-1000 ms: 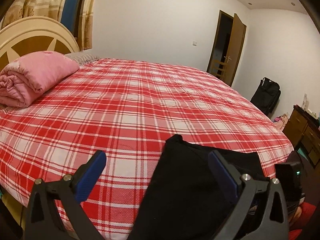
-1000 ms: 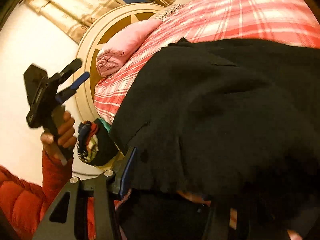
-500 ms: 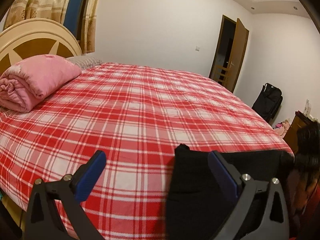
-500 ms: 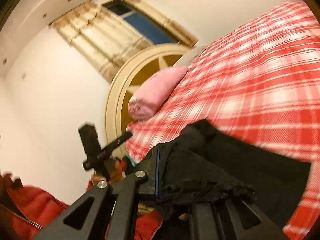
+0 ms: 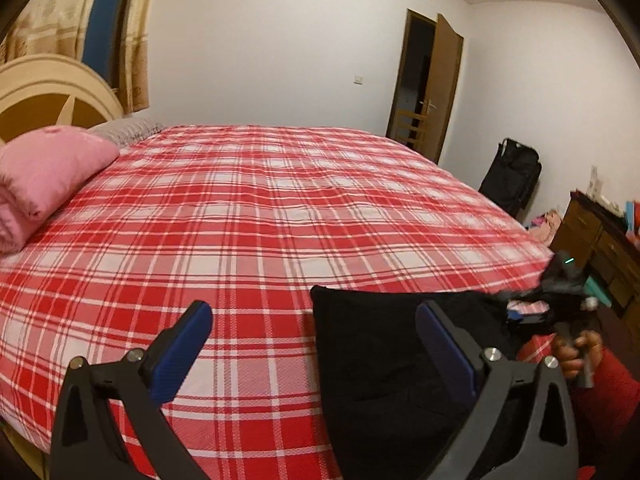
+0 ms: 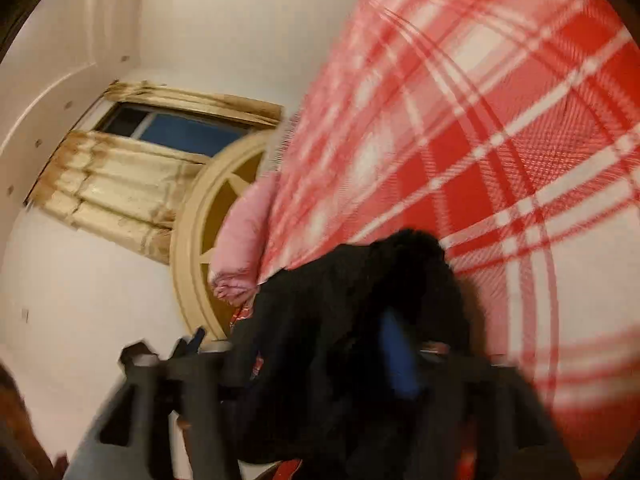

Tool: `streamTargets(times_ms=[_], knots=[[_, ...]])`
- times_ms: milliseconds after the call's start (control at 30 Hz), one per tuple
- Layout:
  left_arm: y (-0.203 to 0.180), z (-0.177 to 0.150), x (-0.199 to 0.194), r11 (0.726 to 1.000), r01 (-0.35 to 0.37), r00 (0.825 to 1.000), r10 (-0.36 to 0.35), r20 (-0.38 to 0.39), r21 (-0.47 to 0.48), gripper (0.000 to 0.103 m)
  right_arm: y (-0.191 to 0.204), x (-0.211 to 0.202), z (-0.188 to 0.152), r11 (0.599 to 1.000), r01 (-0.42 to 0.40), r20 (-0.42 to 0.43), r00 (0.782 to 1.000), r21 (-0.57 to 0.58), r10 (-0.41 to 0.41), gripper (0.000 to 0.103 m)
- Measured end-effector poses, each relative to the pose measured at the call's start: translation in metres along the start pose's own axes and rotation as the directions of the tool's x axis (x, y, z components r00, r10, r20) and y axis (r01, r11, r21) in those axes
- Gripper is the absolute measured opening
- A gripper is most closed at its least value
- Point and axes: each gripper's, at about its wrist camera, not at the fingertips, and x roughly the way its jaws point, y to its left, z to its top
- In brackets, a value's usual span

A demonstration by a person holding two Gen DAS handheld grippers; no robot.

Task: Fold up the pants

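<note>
Jaws of the left gripper (image 5: 312, 344) gape; right gripper (image 6: 320, 364) (blurred) unreadable behind black pants (image 6: 340, 320).

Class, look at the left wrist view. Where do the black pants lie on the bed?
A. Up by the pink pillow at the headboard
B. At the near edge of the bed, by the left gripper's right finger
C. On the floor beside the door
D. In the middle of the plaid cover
B: the black pants lie on the plaid cover at its near edge, behind the open left gripper, far from the pink pillow.
</note>
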Motion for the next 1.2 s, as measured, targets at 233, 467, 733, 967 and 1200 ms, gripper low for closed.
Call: streamTargets(times_ms=[233, 467, 733, 967, 1200], knots=[[0.003, -0.014, 0.011, 0.998, 0.037, 0.998, -0.039, -0.045, -0.044, 0.103, 0.053, 0.016, -0.082, 0.974, 0.044, -0.129, 0.989, -0.223, -0.074, 0.068], [0.011, -0.027, -0.007, 0.995, 0.031, 0.999, -0.035, -0.042, -0.091, 0.103, 0.036, 0.068, -0.102, 0.959, 0.116, -0.19, 0.967, -0.26, -0.169, 0.067], [0.012, -0.036, -0.017, 0.996, 0.053, 0.997, -0.057, -0.044, -0.07, 0.103, 0.048, 0.094, -0.103, 0.957, 0.07, -0.268, 0.952, -0.281, -0.148, 0.011], [-0.013, -0.075, -0.028, 0.94, 0.24, 0.961, -0.195, -0.193, 0.244, 0.103, 0.089, 0.062, -0.065, 0.96, -0.053, -0.16, 0.987, -0.275, 0.009, 0.006], [-0.065, -0.102, -0.008, 0.881, 0.276, 0.951, -0.191, -0.244, 0.385, 0.103, 0.122, 0.033, -0.012, 0.938, -0.03, -0.065, 0.998, -0.346, 0.008, 0.005]])
